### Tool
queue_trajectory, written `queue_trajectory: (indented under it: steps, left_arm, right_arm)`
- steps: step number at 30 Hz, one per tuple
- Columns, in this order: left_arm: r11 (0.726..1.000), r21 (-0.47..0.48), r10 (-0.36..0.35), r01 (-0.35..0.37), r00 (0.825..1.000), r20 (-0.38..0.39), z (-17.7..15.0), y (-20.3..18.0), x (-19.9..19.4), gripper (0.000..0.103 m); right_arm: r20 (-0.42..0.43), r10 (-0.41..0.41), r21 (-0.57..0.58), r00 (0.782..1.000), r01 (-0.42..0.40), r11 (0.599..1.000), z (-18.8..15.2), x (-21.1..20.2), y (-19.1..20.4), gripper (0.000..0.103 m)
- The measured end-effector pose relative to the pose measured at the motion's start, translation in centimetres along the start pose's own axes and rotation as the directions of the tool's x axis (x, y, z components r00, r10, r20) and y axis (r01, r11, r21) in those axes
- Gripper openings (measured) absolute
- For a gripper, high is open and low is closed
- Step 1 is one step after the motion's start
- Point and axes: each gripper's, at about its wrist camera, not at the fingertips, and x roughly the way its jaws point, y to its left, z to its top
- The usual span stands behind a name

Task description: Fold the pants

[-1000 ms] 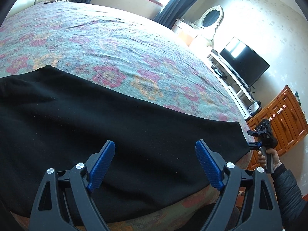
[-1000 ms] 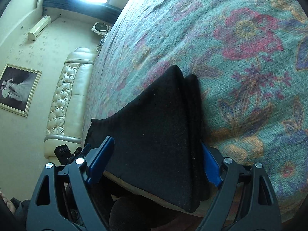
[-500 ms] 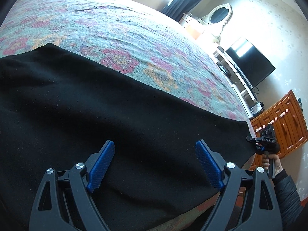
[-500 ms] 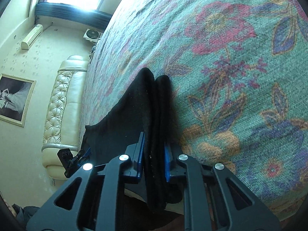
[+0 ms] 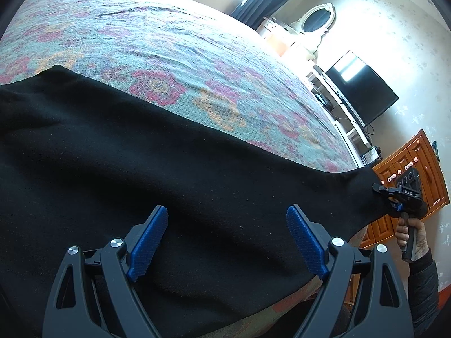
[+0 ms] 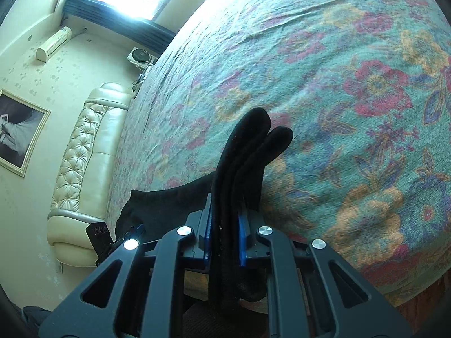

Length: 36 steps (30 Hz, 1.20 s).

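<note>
Right wrist view shows the right gripper (image 6: pixel 224 242), whose jaws have just been closing, pinching the bunched end of the black pants (image 6: pixel 248 152) above the floral bedspread (image 6: pixel 352 90). Left gripper (image 5: pixel 227 239) hovers spread wide over the pants' broad middle, not gripping it.

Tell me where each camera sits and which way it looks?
Left wrist view: sits on the left gripper, looking down across the black pants on the flowery bed toward the TV; its open fingers show, plus the hand holding the right gripper.
Right wrist view: sits on the right gripper, looking across the bed toward the headboard; its fingers, just closed, pinch the pants' end.
Shared: pants, bed, and each view shows the other gripper.
</note>
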Motion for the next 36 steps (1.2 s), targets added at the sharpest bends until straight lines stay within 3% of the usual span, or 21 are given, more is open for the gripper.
queue_trajectory:
  steps: [8, 11, 21, 31, 36]
  left_arm:
    - [0.999, -0.028, -0.023, 0.024, 1.0, 0.017, -0.1, 0.7, -0.9, 0.085]
    - [0.999, -0.025, -0.035, 0.035, 0.999, -0.01, -0.2, 1.1, -0.9, 0.085]
    - [0.989, 0.143, -0.036, 0.045, 0.997, -0.062, -2.0, 1.8, -2.3, 0.085]
    - [0.996, 0.021, -0.084, 0.086, 0.995, -0.051, -1.2, 3.6, -3.7, 0.085]
    - [0.993, -0.068, -0.104, 0.101, 0.994, -0.042, -0.3, 4.8, -4.3, 0.085]
  right_arm:
    - [-0.022, 0.017, -0.138, 1.0, -0.019, 0.99, -1.0, 2.4, 8.9, 0.014]
    - [-0.038, 0.027, -0.167, 0.999, -0.032, 0.985, -1.6, 4.1, 11.6, 0.014]
    - [-0.125, 0.061, -0.196, 0.99, -0.085, 0.977, -4.2, 11.6, 17.5, 0.014]
    - [-0.192, 0.053, -0.234, 0.98, -0.098, 0.967, -7.2, 17.2, 21.6, 0.014]
    - [-0.196, -0.014, -0.282, 0.98, -0.043, 0.958, -8.7, 19.8, 23.1, 0.014]
